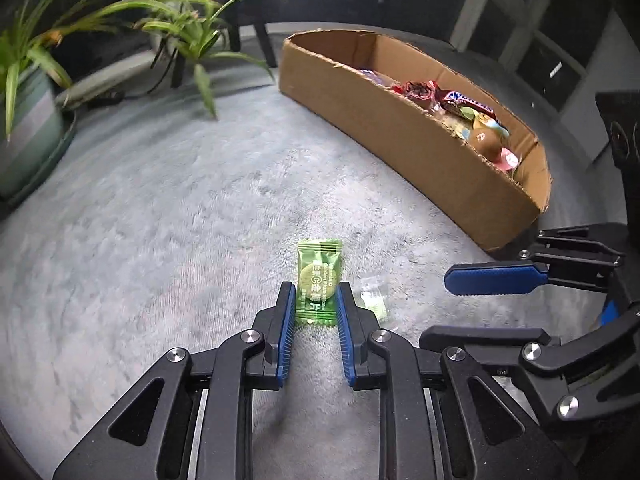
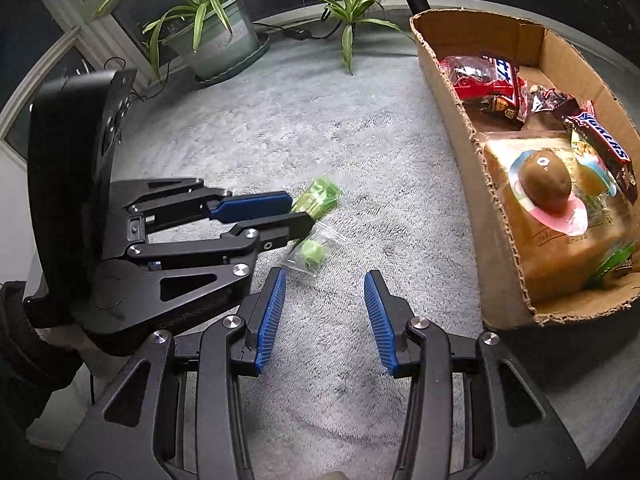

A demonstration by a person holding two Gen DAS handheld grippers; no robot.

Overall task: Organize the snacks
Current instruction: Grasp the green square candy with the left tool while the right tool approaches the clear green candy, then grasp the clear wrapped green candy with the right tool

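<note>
green snack packet (image 1: 319, 282) sits pinched in left claw (image 1: 316, 294).

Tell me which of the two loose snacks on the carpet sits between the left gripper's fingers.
The green wrapped packet, held by the left gripper; the small clear bag lies free beside it.

I see a bright green foil candy packet (image 1: 319, 280) with white lettering, a clear plastic sachet (image 2: 314, 249) holding pale green pieces, a plain brown cardboard box (image 1: 424, 160), a pale grey fuzzy carpet (image 1: 180, 220), and ribbed blue finger pads (image 2: 272, 320) on black linkages.
</note>
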